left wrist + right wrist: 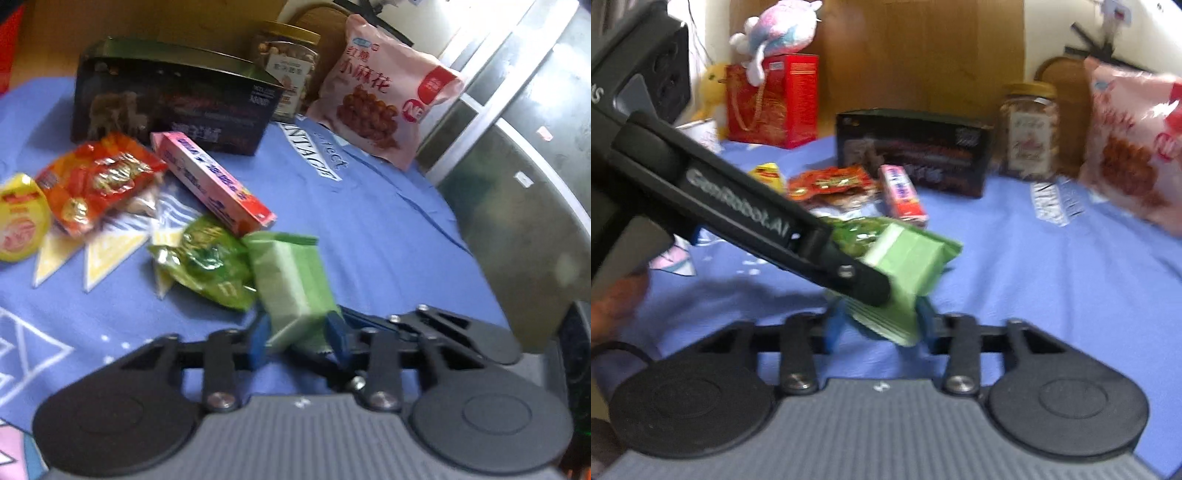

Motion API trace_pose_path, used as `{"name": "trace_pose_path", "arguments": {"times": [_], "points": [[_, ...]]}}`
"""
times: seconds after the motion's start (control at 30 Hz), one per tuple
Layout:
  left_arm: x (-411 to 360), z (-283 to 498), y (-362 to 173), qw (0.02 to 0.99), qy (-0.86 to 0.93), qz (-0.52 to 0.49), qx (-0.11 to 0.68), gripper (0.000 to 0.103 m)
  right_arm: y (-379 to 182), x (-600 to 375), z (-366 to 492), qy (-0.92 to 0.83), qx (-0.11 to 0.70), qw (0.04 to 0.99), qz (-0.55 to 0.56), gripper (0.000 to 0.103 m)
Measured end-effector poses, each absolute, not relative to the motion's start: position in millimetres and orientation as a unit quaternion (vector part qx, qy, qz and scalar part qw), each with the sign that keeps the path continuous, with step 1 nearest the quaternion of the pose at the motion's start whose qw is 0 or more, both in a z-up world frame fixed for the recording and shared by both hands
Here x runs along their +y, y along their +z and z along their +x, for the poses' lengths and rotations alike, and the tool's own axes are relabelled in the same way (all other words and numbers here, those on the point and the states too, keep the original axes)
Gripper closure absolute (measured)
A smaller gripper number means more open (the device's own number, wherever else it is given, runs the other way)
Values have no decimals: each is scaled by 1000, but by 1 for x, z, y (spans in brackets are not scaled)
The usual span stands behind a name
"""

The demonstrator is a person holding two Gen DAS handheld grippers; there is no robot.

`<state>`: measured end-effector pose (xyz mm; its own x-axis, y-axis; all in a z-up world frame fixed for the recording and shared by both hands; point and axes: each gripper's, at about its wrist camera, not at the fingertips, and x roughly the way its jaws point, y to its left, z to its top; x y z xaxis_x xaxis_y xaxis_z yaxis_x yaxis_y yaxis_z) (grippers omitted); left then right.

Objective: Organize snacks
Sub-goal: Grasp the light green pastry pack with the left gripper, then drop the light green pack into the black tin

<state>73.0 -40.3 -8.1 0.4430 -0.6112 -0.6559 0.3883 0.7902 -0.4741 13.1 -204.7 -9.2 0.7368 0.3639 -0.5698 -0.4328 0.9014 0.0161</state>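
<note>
A pale green snack packet [291, 284] hangs tilted over the blue cloth [376, 229]. My left gripper [297, 338] is shut on the packet's near end, its blue pads pressing on both sides. In the right wrist view the same green packet [908, 266] has its lower end clamped between the blue pads of my right gripper [879, 321]. One black finger [775, 229] of the left gripper reaches in from the left and lies against the packet. Just behind it, a shiny green bag [207, 258] lies on the cloth.
On the cloth lie a pink box [212, 181], a red-orange candy bag [99, 181] and a yellow packet [20, 218]. A black box [166, 103], a nut jar [288, 66] and a pink bag [384, 96] stand behind. A red gift bag [772, 99] stands far left.
</note>
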Motion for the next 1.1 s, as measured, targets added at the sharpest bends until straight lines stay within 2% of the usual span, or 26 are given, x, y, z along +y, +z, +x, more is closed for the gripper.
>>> {"name": "trace_pose_path", "arguments": {"times": [0.1, 0.23, 0.43, 0.6, 0.7, 0.77, 0.87, 0.97, 1.1], "points": [[-27, 70, 9, 837, -313, -149, 424, 75, 1, -218, 6, 223, 280, 934, -21, 66], [-22, 67, 48, 866, -314, -127, 367, 75, 26, -216, 4, 219, 220, 950, -21, 66], [-8, 143, 101, 905, -284, -112, 296, 75, 67, -196, 90, 227, 157, 961, -8, 66], [11, 229, 92, 907, -231, -138, 324, 75, 69, -170, 187, 249, 217, 944, 31, 66], [23, 258, 76, 903, -200, -145, 352, 74, 60, -151, 227, 260, 259, 930, 28, 62], [27, 267, 68, 906, -177, -135, 361, 69, 54, -141, 241, 262, 278, 924, 25, 58], [34, 256, 73, 915, -162, -118, 349, 65, 55, -133, 224, 249, 270, 930, 6, 56], [58, 212, 93, 929, -180, -125, 298, 59, 61, -151, 192, 262, 243, 934, 27, 55], [93, 147, 87, 918, -192, -192, 288, 60, 43, -183, 144, 290, 252, 922, 50, 56]]}}
